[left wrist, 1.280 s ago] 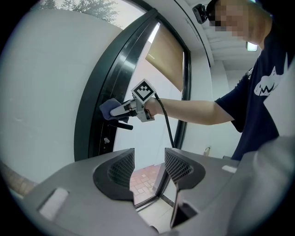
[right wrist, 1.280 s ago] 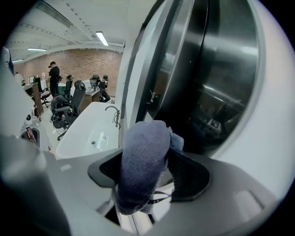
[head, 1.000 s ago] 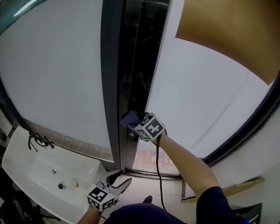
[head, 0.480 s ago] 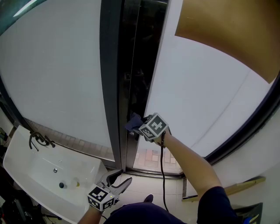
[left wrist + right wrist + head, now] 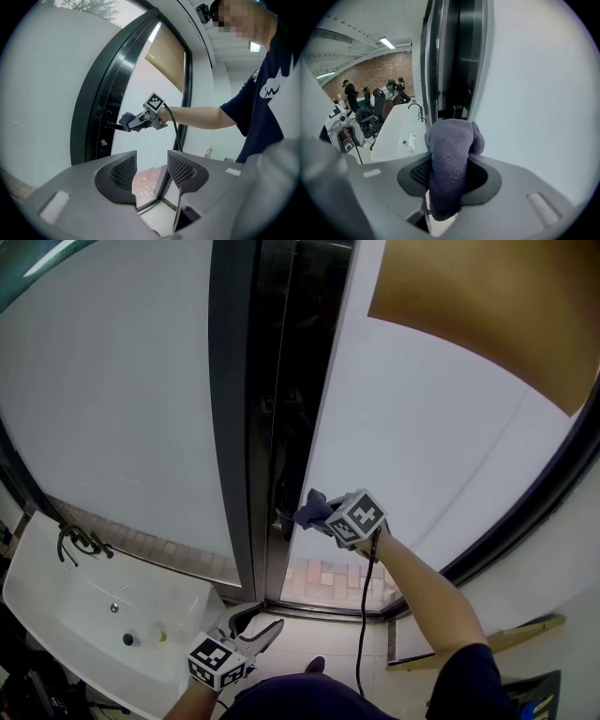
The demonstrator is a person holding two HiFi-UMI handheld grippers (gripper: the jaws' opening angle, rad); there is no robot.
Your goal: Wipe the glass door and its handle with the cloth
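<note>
Cloth: thick fuzzy pile, matt. Glass door: frosted, smooth, matt white. Door frame: dark, glossy, metal-looking. Sink at 7 o'clock: smooth glossy white.

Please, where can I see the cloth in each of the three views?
Head view: cloth low centre, at the tip of the right gripper, by the door frame.
Left gripper view: cloth left of centre, small, against the door frame.
Right gripper view: cloth centre, large, clamped in jaws that have just been closing.
Shared landmark: the dark door frame.
</note>
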